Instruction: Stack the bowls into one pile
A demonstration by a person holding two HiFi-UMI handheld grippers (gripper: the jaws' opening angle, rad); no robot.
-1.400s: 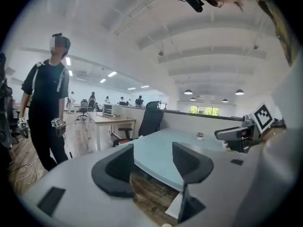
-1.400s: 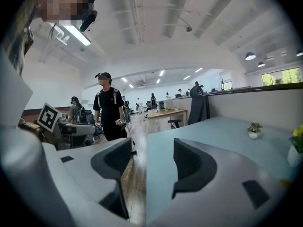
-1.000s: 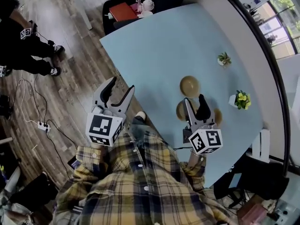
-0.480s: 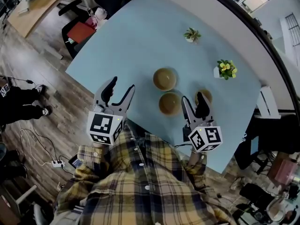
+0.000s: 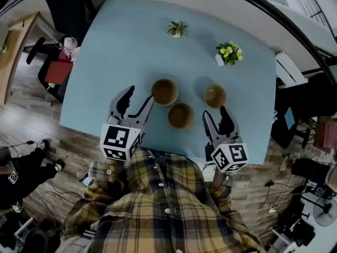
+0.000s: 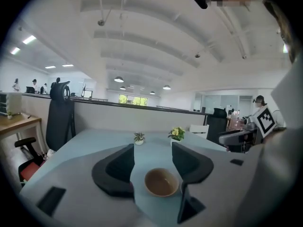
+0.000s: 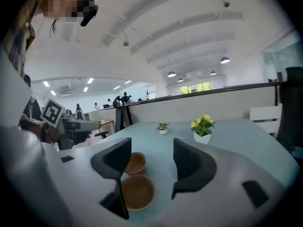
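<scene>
The person has come square to the table (image 5: 121, 41): three wooden bowls (image 5: 180, 115) now lie unstacked just ahead. The left tongs (image 5: 138, 96) and right tongs (image 5: 216, 117) gape empty, so stacking hasn't begun.

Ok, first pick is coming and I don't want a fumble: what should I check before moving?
1. Left hand-held gripper open, empty: ok.
2. Right hand-held gripper open, empty: ok.
3. Left bowl, middle bowl, right bowl upright, unstacked: ok.
4. Left bowl lined up ahead of left jaws: ok.
5. Bowl ahead of right jaws: not ok; both visible lie to their left.
6. Green plant, yellow-flowered plant clear of bowls: ok.
</scene>
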